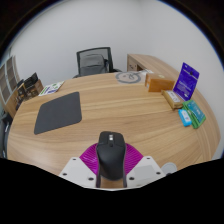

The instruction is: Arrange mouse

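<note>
A black computer mouse (110, 152) sits between my two fingers, its sides against the magenta pads (91, 158). My gripper (111, 163) is shut on the mouse, over the near part of the wooden table (130, 105). A dark grey mouse pad (58, 112) lies on the table beyond the fingers and to the left, apart from the mouse.
A black office chair (94, 62) stands behind the table. A purple sign (187, 77) and a brown box (159, 82) stand at the far right, with teal packets (190, 114) nearer. A round dish (128, 76) sits at the far edge. Papers (52, 88) lie far left.
</note>
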`<state>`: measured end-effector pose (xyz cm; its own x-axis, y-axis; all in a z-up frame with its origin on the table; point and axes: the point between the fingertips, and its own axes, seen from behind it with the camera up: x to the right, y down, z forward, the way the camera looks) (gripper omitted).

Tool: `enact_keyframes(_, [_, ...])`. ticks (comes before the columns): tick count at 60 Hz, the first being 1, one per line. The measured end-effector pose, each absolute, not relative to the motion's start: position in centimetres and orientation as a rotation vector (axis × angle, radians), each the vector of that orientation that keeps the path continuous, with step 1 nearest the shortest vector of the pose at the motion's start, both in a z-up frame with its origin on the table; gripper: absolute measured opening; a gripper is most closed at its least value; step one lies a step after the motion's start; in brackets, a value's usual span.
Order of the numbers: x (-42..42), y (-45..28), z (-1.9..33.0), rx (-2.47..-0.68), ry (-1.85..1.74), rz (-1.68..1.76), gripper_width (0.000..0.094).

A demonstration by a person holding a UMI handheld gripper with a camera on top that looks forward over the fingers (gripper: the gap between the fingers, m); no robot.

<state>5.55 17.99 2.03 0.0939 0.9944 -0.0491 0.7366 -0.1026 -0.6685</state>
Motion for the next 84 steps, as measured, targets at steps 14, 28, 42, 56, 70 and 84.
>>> enact_keyframes(14, [-0.9, 15.8, 14.1, -1.741, -1.643, 0.782, 0.0291])
enact_keyframes(28, [-9.4, 4.5, 17.6, -1.617, -1.712, 0.922, 0.0291])
enact_keyframes(42, [-14.1, -5.1, 8.4, -1.647, -1.81, 0.925, 0.0293])
enact_keyframes(56, [-13.9, -6.7, 1.0, -1.678, -1.88, 0.814, 0.0321])
enact_keyframes(70, [-13.6, -6.5, -0.8, -1.729, -1.892, 0.811, 0.0484])
enact_keyframes(84, [-11.3, -5.2, 6.3, -1.674, -1.83, 0.837, 0.0856])
